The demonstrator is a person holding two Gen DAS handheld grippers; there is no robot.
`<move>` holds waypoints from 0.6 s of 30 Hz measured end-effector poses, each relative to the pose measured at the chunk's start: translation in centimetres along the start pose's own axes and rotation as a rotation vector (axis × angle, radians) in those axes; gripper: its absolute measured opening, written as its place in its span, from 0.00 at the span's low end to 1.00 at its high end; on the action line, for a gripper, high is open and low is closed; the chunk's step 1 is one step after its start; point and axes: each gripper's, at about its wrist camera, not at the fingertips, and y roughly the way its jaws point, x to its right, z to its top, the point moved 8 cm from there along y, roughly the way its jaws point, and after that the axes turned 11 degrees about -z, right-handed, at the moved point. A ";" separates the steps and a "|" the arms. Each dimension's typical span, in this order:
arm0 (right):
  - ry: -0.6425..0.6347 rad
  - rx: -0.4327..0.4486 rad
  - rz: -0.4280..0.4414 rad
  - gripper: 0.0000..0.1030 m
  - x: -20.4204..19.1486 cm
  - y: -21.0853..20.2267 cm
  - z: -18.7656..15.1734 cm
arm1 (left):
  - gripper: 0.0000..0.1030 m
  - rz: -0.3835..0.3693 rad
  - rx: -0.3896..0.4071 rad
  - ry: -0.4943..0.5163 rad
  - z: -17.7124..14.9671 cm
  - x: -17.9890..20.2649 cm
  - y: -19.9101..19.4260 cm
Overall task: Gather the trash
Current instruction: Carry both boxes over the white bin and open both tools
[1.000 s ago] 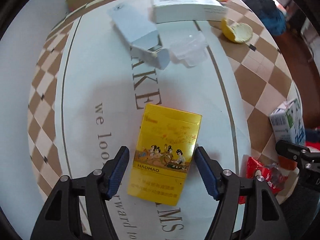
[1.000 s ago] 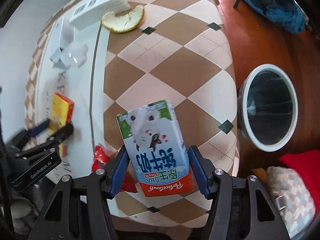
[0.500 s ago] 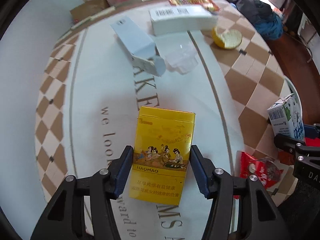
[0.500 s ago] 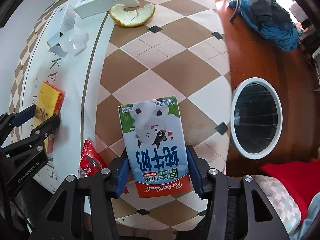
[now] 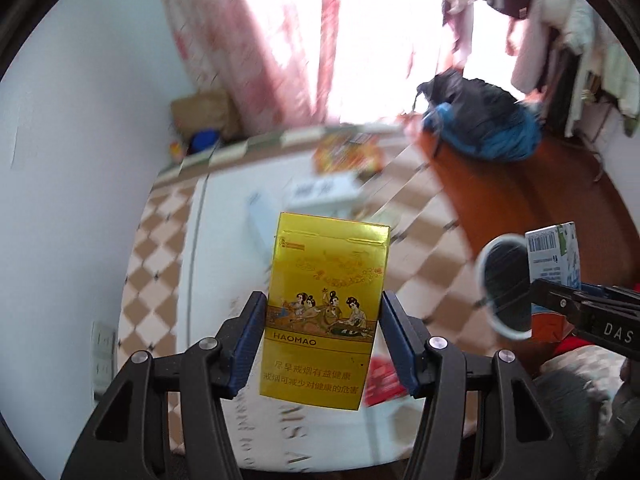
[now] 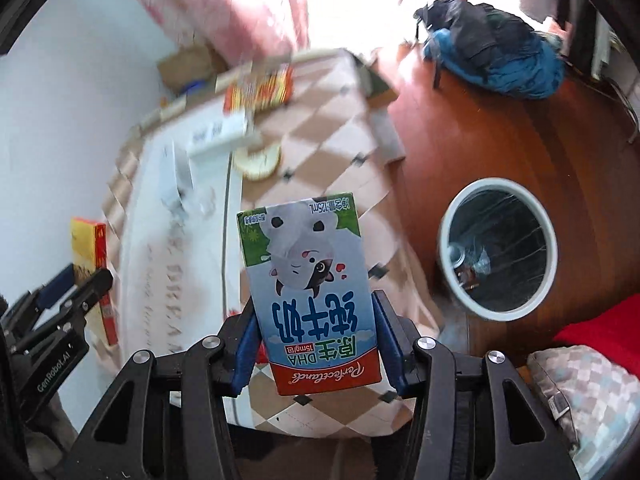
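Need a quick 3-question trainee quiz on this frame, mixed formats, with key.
1. True or false: the left claw is shut on the yellow cardboard cigarette pack.
2. The right claw holds: A) orange peel B) blue-and-white milk carton C) red wrapper
3. Fill in: the round white-rimmed trash bin stands on the ____ floor.

Key: 1 true; 2 B; 3 wooden.

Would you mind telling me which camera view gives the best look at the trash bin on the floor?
The right wrist view: the trash bin shows its whole white rim and dark inside with some litter. In the left wrist view the trash bin is smaller, blurred, and partly covered by the right tongs and their milk carton.
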 end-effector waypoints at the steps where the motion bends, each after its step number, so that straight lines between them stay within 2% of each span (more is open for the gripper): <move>1: 0.027 0.024 0.009 0.52 1.5 -1.3 0.6 | 0.52 -0.020 0.015 0.012 0.8 1.3 -0.3; 5: 0.114 0.093 0.012 0.52 6.6 -5.2 2.8 | 0.52 -0.120 0.037 0.057 4.0 7.4 0.1; 6: 0.143 0.109 0.005 0.52 8.9 -6.2 3.3 | 0.52 -0.145 0.034 0.069 4.7 9.2 0.7; 10: 0.220 0.124 -0.038 0.52 15.6 -7.1 4.1 | 0.52 -0.270 -0.031 0.059 6.3 15.7 5.2; 14: 0.306 0.057 -0.092 0.52 22.8 -3.5 3.6 | 0.52 -0.366 -0.164 0.021 6.2 20.9 12.4; 18: 0.389 -0.049 -0.080 0.52 28.2 2.5 2.8 | 0.52 -0.425 -0.333 -0.001 4.9 25.2 20.2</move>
